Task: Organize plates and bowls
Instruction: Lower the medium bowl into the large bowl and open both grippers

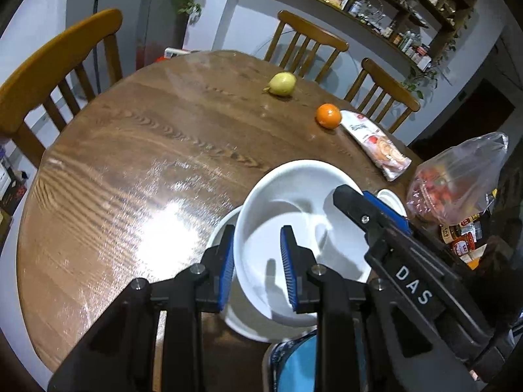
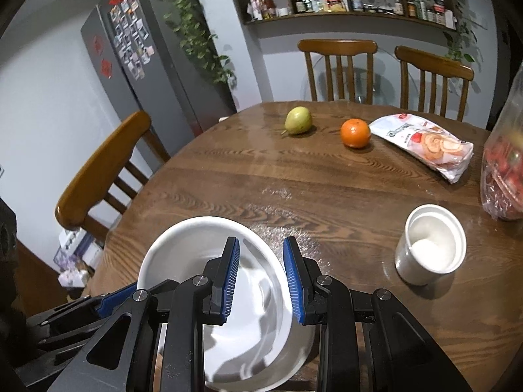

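Observation:
A large white bowl hangs tilted just over the near edge of the round wooden table. My left gripper is shut on its left rim. My right gripper is shut on the opposite rim. One blue-padded finger of the left gripper shows at the lower left of the right wrist view. Right under the bowl lies a second white dish. A blue patterned plate sits at the bottom edge, partly hidden by my fingers.
A white cup stands right of the bowl. Further back lie a pear, an orange and a snack packet. A plastic bag of red fruit stands at the right edge. Wooden chairs ring the table.

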Action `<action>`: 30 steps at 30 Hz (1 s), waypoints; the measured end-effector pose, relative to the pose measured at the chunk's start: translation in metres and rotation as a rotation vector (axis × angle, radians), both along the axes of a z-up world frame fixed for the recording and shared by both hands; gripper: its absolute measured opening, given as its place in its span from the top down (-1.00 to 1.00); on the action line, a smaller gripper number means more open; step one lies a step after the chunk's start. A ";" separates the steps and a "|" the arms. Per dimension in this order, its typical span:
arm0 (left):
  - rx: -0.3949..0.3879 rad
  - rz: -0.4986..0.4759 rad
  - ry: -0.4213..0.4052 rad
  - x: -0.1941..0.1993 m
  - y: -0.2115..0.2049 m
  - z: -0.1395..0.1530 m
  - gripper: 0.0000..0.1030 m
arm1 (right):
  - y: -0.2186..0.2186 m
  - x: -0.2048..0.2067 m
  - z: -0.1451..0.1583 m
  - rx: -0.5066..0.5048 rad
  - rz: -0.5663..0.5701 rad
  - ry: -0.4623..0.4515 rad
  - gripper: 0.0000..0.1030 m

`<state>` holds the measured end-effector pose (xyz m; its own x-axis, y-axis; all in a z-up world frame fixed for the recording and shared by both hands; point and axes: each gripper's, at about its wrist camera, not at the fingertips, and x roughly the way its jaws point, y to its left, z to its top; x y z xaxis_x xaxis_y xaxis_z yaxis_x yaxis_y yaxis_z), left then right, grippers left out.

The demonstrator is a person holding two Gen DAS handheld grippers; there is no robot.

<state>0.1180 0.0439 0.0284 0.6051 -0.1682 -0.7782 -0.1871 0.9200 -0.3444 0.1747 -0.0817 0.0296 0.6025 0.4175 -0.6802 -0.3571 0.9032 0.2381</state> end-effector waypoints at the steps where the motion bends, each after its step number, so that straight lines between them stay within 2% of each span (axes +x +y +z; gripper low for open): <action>1: -0.004 0.002 0.008 0.000 0.002 -0.002 0.54 | 0.002 0.000 -0.002 -0.006 0.005 0.004 0.40; 9: -0.012 0.016 0.045 0.001 0.006 -0.010 0.55 | 0.013 0.003 -0.016 -0.055 0.018 0.050 0.40; 30: -0.020 0.018 0.117 0.006 0.005 -0.028 0.55 | 0.018 0.014 -0.032 -0.096 0.024 0.118 0.40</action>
